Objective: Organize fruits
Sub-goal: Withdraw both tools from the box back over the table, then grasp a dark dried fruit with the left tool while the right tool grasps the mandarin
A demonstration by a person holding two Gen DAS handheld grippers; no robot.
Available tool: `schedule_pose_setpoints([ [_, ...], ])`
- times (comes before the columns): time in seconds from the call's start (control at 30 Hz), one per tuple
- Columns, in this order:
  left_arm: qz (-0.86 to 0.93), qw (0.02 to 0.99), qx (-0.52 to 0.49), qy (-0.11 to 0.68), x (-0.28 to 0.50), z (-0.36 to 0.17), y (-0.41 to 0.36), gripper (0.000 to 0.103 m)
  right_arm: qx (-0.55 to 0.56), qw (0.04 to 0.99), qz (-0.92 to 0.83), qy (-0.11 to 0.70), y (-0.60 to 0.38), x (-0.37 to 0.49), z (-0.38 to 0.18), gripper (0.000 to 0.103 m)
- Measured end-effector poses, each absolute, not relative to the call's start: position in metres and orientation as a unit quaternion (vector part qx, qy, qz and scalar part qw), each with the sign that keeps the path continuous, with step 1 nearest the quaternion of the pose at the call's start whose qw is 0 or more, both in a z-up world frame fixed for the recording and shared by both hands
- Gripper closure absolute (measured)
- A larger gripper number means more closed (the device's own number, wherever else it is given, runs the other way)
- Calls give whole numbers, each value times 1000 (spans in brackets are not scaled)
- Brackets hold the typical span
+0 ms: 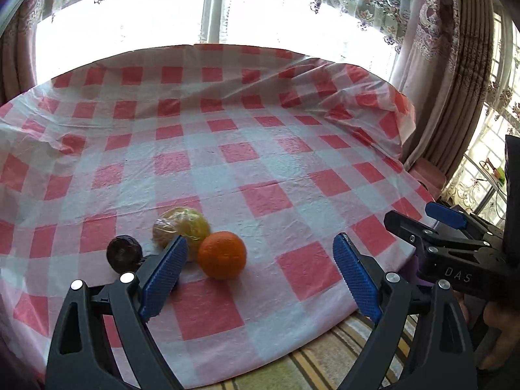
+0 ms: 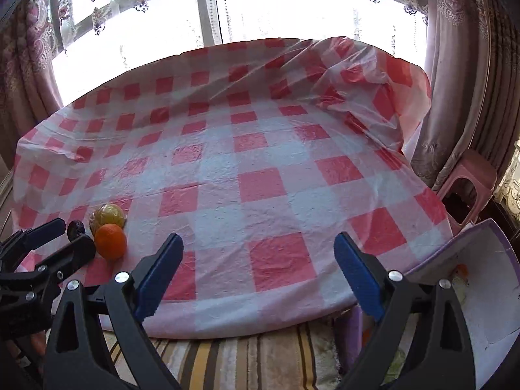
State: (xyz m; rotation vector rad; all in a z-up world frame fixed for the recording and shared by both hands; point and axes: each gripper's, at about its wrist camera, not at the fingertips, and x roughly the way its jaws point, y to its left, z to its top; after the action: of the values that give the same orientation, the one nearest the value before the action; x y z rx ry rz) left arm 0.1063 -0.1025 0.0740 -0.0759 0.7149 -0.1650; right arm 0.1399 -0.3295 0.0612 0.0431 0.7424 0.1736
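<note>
A round table [image 1: 227,149] draped in a red-and-white checked plastic cloth [image 2: 260,162] stands before a bright window [image 1: 136,22] hung with lace and heavy patterned curtains [image 2: 461,65]. The cloth is wrinkled and bunched into a raised fold at the far right edge. A striped rug [image 2: 247,357] covers the floor below the near rim, and a pink stool [image 2: 468,188] sits to the right by the curtains.

The left gripper [image 1: 260,276] hangs over the near edge with its blue pads spread wide and nothing between them. Three fruits lie clustered just ahead of its left finger: an orange [image 1: 221,255], a yellow fruit in clear wrap [image 1: 182,227] touching it from behind, and a dark round fruit [image 1: 124,253] just to the left, partly behind the finger.

The right gripper [image 2: 260,279] is likewise released and empty, over bare cloth; the fruits lie well off to its left. A white box with a purple rim [image 2: 481,279] stands below the table edge at its right, something orange showing inside. Each gripper appears at the edge of the other's view.
</note>
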Motion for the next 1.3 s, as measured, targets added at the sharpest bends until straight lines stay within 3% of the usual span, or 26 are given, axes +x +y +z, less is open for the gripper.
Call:
schedule_pose_setpoints([
  [0.37, 11, 929, -68, 365, 113, 55, -24, 18, -57, 920, 149, 358, -247, 138, 57, 7],
  [0.47, 12, 925, -87, 371, 116, 50, -14, 25, -69, 919, 161, 353, -231, 137, 57, 2],
  [0.87, 25, 909, -144, 390, 130, 28, 12, 27, -115, 902, 196, 367, -182, 150, 41, 2],
  [0.97, 28, 908, -141, 394, 134, 25, 13, 32, -134, 900, 201, 362, -171, 150, 38, 2],
  [1.03, 31, 907, -138, 397, 136, 23, 12, 42, -139, 898, 201, 366, -167, 153, 35, 3],
  [1.3, 32, 908, -126, 399, 140, 21, 9, 46, -126, 892, 216, 378, -163, 164, 27, 14],
])
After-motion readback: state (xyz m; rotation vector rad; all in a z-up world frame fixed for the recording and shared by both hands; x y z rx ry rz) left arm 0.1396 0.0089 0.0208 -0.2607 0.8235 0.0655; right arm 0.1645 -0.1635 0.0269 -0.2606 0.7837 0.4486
